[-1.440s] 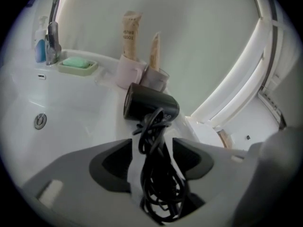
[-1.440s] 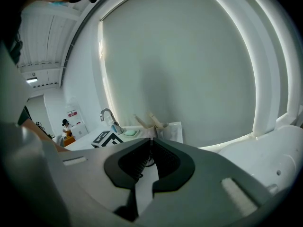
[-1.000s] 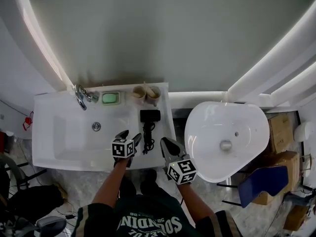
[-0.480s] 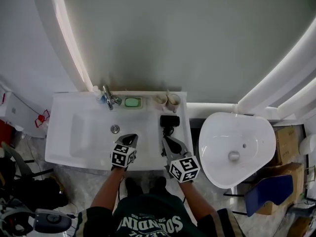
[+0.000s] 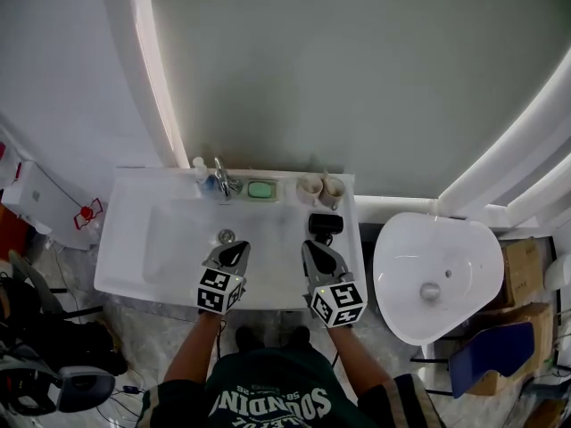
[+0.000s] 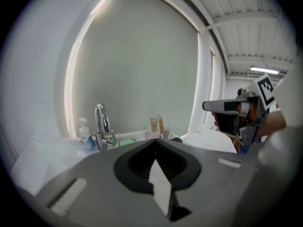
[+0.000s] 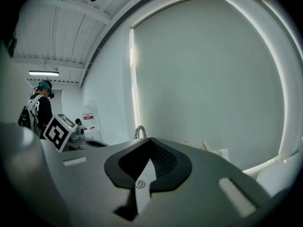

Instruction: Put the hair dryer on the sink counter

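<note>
Left gripper point(image 5: 234, 249) - jaws fully together, nothing between them. The left gripper view shows the tips meeting, with only the faucet point(image 6: 101, 126) and the back of the counter beyond. Right gripper point(image 5: 313, 247) is the same: jaws closed, empty. Both hang over the front of the sink counter point(image 5: 120, 248), the left one over the basin near the drain point(image 5: 227, 236), the right one over the flat strip right of the basin. Hair dryer point(image 5: 326, 225) - black, lying on that strip just beyond the right gripper's tips, on the wall side, not touching them. Cups point(image 5: 310, 188) stand behind it at the wall. A green soap dish point(image 5: 260, 189) sits beside the faucet.
</note>
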